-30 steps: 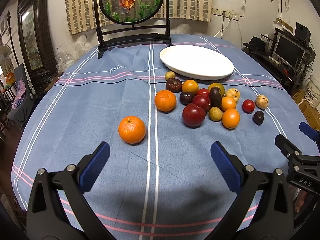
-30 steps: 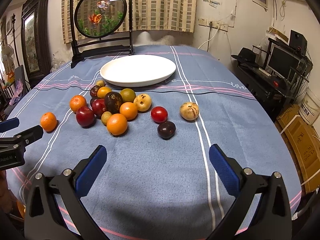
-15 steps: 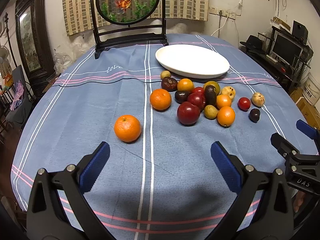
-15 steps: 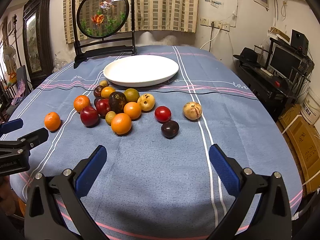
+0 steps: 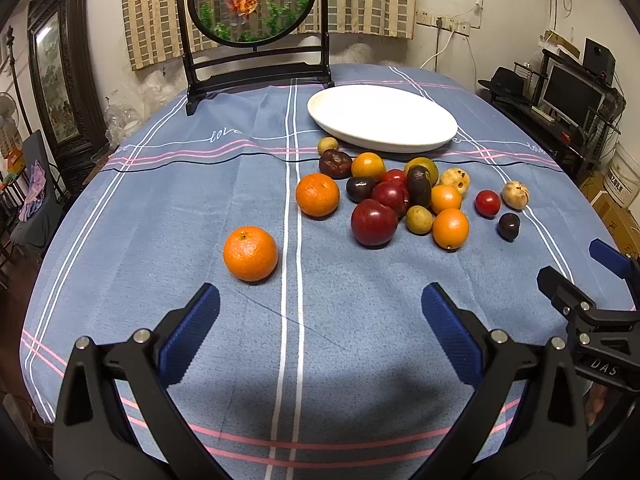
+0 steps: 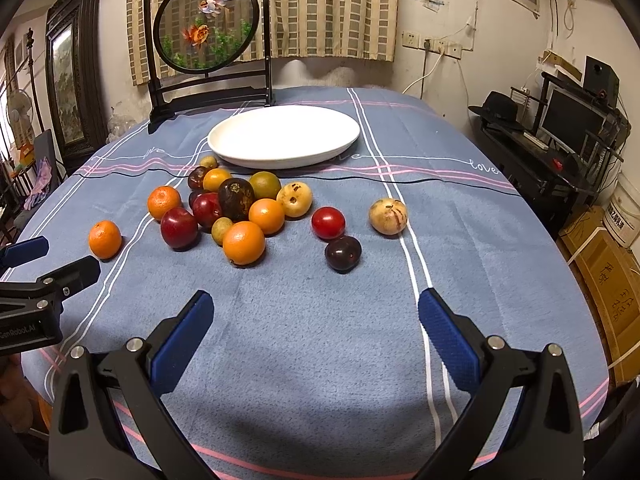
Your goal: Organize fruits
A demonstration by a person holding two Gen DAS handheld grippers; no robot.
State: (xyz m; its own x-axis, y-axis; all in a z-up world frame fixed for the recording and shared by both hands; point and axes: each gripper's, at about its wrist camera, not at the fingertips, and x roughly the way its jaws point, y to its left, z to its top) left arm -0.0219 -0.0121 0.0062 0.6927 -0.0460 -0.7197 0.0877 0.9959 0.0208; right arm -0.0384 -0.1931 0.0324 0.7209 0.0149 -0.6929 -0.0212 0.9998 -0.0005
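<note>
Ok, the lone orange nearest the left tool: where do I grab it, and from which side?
Take the lone orange across its widest middle, the fingers on its left and right flanks. Come straight forward and down with the open left tool: it sits alone on the tablecloth, so both flanks are free.

Bench [image 5: 160, 216] carries everything. Plate [image 5: 382, 118] at far centre-right, empty; framed round screen [image 5: 252, 20] on stand behind it, to the left. Fruit cluster [image 5: 394, 200] just in front of plate, pieces touching. One mandarin [image 5: 317, 195] at cluster's left edge; another mandarin [image 5: 250, 253] alone, nearer and further left, apart from the rest. Right of cluster, separate: small round fruit [image 6: 328, 222], plum [image 6: 343, 253] in front of it, spotted fruit [image 6: 387, 216] furthest right. Left gripper [image 5: 320, 320] over near bench edge, right gripper [image 6: 316, 316] beside it on the right. Desk with monitor [image 6: 572, 120] right of bench.
</note>
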